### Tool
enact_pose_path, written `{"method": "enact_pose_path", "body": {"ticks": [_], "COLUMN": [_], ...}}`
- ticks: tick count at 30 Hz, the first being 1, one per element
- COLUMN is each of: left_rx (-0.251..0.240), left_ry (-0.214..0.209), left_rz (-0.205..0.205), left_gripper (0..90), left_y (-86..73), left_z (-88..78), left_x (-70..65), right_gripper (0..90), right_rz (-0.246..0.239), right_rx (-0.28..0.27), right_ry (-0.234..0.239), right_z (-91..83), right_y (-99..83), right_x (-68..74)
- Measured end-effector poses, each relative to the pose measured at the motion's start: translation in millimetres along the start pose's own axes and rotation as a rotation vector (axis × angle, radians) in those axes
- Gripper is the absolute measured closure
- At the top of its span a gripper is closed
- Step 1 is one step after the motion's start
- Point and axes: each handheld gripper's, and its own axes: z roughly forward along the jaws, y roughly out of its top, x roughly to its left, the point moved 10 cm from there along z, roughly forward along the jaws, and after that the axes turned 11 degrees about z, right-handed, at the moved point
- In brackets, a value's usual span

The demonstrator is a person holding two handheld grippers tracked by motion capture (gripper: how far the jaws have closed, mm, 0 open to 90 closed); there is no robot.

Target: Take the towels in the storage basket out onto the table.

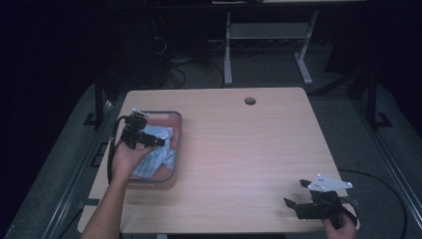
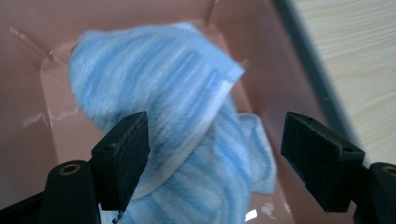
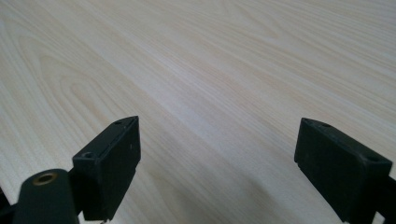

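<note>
A light blue striped cloth lies crumpled in a pink basket on the left part of the wooden table. My left gripper hangs over the basket, pointing down at the cloth. In the left gripper view the cloth bulges up between the wide-apart jaws of that gripper, which is open; no pad presses on it. My right gripper rests near the table's front right corner, open, with bare wood between the jaws of the gripper.
The basket's pink wall and dark rim stand close to the right of the cloth. A round cable hole sits near the table's far edge. Behind the table stand the grey legs of a desk frame and cables on the floor.
</note>
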Motion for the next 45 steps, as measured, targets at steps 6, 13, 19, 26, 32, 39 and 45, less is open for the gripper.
{"method": "enact_pose_path", "body": {"ticks": [6,13,19,26,32,39,45], "left_rx": [0.057,0.158,0.233,0.238,0.233,0.222,0.204], "left_ry": [0.003,0.001,0.003,0.029,0.022,0.047,0.039], "left_rz": [-0.016,-0.024,0.032,0.059,0.046,0.059,0.063], "left_gripper": [25.5,32.0,32.5,42.4,45.6,56.1,61.6], "left_y": [-9.0,-20.7,-24.3,-26.7,-27.5,-26.7,-24.7], "left_z": [14.2,31.9,40.1,43.1,42.9,40.4,35.6], "left_x": [5.9,10.8,5.7,3.2,2.2,2.9,3.0], "right_gripper": [13.9,13.9,13.9,13.9,13.8,13.9,13.8], "right_rz": [-0.005,-0.013,-0.021,-0.020,-0.020,-0.009,-0.010], "right_rx": [0.003,-0.015,-0.018,-0.019,-0.010,-0.020,-0.022], "right_ry": [0.005,0.007,0.006,0.006,0.007,-0.003,0.005], "right_z": [0.9,0.1,0.6,-0.2,2.8,2.5,2.2], "right_y": [0.7,1.7,1.8,2.1,-0.1,1.6,2.8], "right_x": [3.1,5.1,6.3,6.9,6.0,6.5,9.8]}}
